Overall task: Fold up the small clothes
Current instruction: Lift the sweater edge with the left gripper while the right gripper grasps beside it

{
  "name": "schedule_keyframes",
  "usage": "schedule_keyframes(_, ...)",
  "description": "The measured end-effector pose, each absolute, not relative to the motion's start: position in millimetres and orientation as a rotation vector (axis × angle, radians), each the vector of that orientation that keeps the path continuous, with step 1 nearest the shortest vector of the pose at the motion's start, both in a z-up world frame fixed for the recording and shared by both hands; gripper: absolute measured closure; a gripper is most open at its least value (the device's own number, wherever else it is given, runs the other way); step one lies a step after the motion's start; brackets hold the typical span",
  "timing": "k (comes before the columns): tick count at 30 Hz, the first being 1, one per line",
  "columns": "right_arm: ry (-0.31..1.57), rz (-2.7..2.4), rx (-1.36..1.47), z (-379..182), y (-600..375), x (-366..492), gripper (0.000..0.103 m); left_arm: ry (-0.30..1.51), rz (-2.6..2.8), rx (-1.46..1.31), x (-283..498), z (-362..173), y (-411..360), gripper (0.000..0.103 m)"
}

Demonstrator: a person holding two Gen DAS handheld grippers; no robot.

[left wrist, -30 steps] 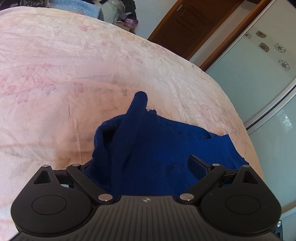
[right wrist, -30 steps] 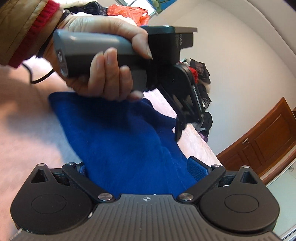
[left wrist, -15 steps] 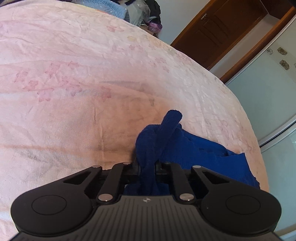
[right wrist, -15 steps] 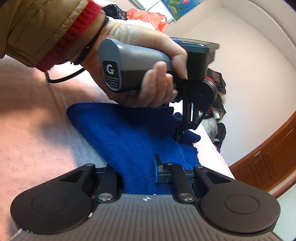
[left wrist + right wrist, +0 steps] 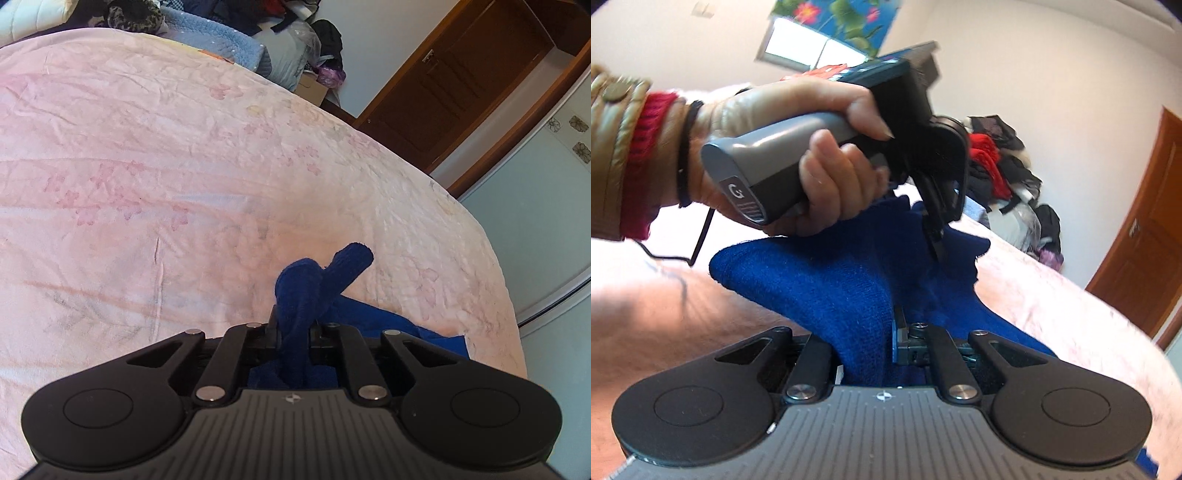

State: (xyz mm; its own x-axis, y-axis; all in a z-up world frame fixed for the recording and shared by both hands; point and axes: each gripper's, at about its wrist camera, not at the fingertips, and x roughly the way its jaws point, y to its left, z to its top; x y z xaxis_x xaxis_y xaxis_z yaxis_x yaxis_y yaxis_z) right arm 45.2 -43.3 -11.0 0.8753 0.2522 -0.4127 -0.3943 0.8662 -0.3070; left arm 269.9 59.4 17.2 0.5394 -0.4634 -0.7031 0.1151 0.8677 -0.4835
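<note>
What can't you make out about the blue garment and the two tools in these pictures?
- Garment type: left wrist view shows only a bunched wad; the left tool body covers the rest.
- Garment's near edge: right wrist view, hidden under the right tool.
- Left tool's tips: right wrist view, blurred and buried in cloth.
- Left hand: arm cut off by the frame edge.
</note>
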Motion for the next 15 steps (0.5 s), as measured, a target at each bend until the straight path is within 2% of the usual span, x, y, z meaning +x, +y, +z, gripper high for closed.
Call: schedule_keyframes(15,0.336,0.229,-0.356,-13,-116,29,0.094,0.906,-0.366,-0.387,254,47,-16,0.094)
